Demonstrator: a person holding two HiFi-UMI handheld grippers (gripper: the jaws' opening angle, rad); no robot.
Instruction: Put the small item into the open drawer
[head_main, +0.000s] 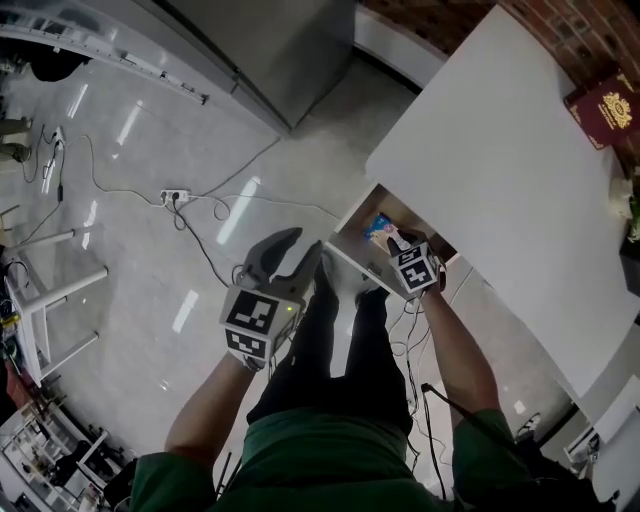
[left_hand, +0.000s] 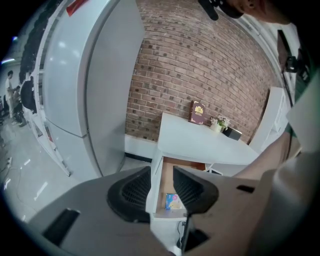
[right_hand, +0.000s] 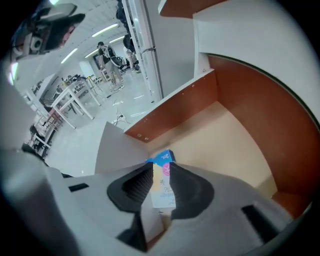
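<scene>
Lower left-centre of the head view: left gripper (head_main: 303, 250), held over the floor to the left of the drawer. Fingers (left_hand: 131, 192) spread, nothing between them, only the drawer's white side showing through the gap. Idle, by the look of things.

Just right of that: open drawer (head_main: 352, 262), pulled out from under the white tabletop (head_main: 500, 170) that fills the upper right of the frame. Small item (head_main: 380, 228), a blue-and-white packet, already inside at the front end, lying flat or leaning on the front wall; cannot tell which.

Right again: right gripper (head_main: 402, 243), tipped steeply down into the drawer. Fingers (right_hand: 192, 192) spread, the packet showing in the gap between them but apparently not pinched. Placement as good as done, judging from this.

Risks from here:
- Snagging the packet on a pad while lifting out, with the fingers so close on either side, and dragging it back over the front wall to the floor.
- Knocking the front rim with the right gripper on the way up and jolting the drawer.
- If left leaning upright, catching of the packet under the tabletop edge on closing.
</scene>
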